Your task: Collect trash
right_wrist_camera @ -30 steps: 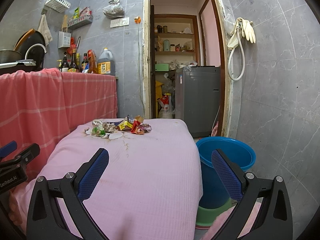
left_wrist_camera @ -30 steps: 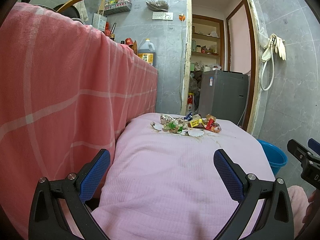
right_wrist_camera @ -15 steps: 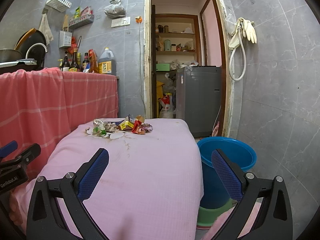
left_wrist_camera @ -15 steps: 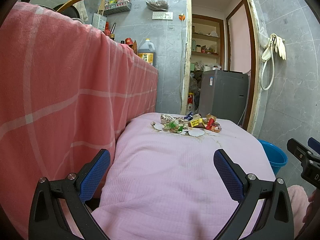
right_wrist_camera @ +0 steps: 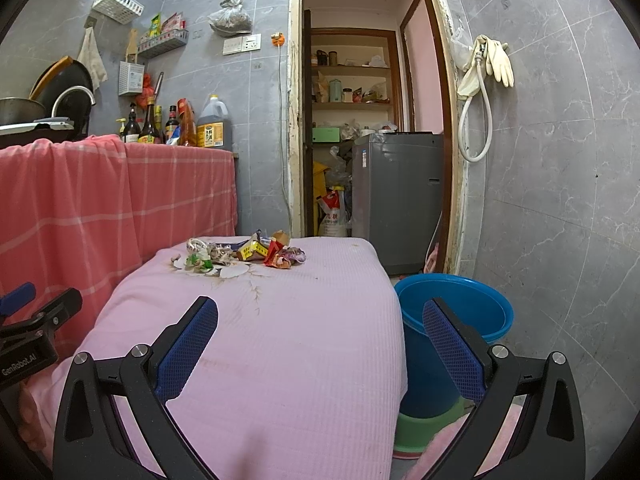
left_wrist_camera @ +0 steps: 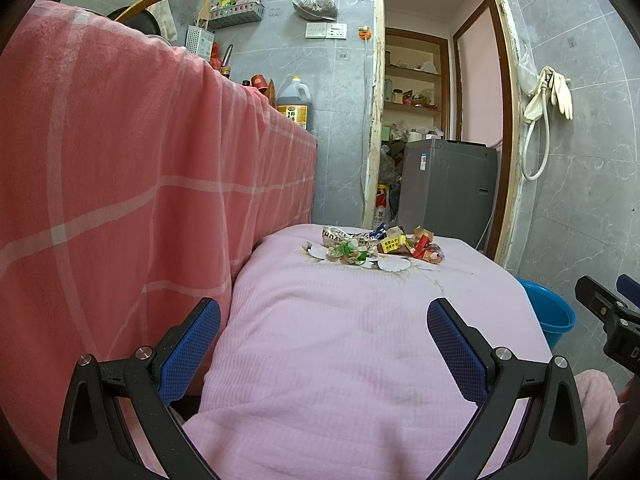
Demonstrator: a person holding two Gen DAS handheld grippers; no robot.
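A pile of trash (left_wrist_camera: 372, 246), wrappers, crumpled paper and white shells, lies at the far end of a table covered with a pink cloth (left_wrist_camera: 340, 340); it also shows in the right wrist view (right_wrist_camera: 244, 258). A blue bucket (right_wrist_camera: 452, 312) stands on the floor to the right of the table, and its rim shows in the left wrist view (left_wrist_camera: 546, 312). My left gripper (left_wrist_camera: 324, 344) is open and empty over the near part of the cloth. My right gripper (right_wrist_camera: 320, 344) is open and empty over the near right part, beside the bucket.
A counter draped in a red checked cloth (left_wrist_camera: 120, 168) runs along the left, with bottles (right_wrist_camera: 176, 124) on top. An open doorway with a grey washing machine (right_wrist_camera: 400, 196) lies beyond the table. A grey tiled wall (right_wrist_camera: 560, 200) stands at the right.
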